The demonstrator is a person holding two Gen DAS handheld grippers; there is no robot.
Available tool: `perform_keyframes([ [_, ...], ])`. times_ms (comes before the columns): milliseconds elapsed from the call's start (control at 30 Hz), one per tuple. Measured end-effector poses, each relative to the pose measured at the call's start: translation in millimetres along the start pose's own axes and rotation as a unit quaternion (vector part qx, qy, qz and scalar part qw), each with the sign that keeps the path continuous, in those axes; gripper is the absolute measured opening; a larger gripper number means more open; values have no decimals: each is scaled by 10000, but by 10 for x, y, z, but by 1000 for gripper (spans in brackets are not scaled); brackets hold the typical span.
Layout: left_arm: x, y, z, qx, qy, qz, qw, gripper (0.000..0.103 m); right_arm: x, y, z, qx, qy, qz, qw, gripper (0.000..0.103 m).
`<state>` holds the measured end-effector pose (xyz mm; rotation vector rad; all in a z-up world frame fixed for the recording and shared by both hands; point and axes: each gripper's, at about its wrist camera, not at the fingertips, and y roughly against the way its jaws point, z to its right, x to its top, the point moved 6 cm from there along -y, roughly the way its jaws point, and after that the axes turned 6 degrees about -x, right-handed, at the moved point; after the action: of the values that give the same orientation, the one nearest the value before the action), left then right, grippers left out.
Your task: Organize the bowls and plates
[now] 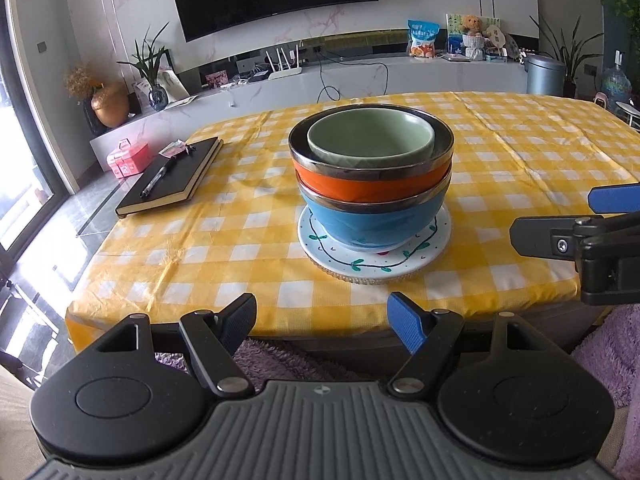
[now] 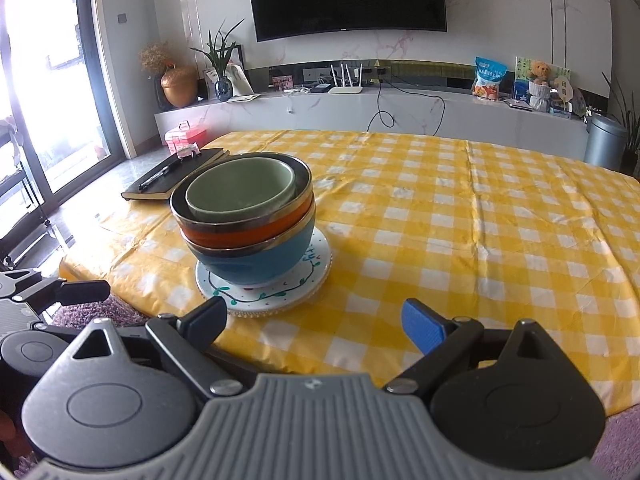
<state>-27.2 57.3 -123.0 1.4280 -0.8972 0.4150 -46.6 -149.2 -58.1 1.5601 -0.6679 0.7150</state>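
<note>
A stack stands on the yellow checked table [image 1: 500, 152] [image 2: 460, 208]: a green bowl [image 1: 370, 136] [image 2: 240, 188] nests in an orange bowl [image 1: 368, 186] [image 2: 240, 232], which sits in a blue bowl [image 1: 368, 226] [image 2: 256, 266], all on a white plate with a green vine pattern [image 1: 376, 262] [image 2: 276, 292]. My left gripper [image 1: 322, 318] hangs open at the table's near edge, short of the stack, nothing between its fingers. My right gripper [image 2: 314, 322] is open too, just right of the plate, empty; its fingers also enter the left wrist view at the right edge [image 1: 560, 236].
A black notebook [image 1: 172, 176] [image 2: 176, 174] with a pen [image 1: 158, 178] lies at the table's far left. A purple fuzzy cloth [image 1: 280, 354] shows below the near edge. Beyond the table are a TV cabinet [image 1: 360, 80], a pink box [image 1: 128, 158] and a grey bin [image 1: 544, 74].
</note>
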Motion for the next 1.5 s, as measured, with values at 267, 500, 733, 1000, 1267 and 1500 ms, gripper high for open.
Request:
perform_keyframes([
  [267,2,3,4,3,0,5,10000,88,-4,-2,5,-4,-27,3,10000,93],
  [500,-2,-4,3,-7,-5,-1,10000,88,-11,-8,0,1,-34,1,10000,93],
  [733,-1,-2,5,-6,-3,1,10000,88,-12,-10,2,2,-37,1,10000,93],
  [1000,-2,-1,6,-5,3,1,10000,88,-18,-16,3,-6,-49,-8,10000,93],
  [1267,3,8,6,-2,6,1,10000,88,-27,-29,0,-28,-67,-28,10000,93],
  [1500,5,14,8,3,-1,7,10000,88,-30,-31,-2,-33,-68,-32,10000,93],
])
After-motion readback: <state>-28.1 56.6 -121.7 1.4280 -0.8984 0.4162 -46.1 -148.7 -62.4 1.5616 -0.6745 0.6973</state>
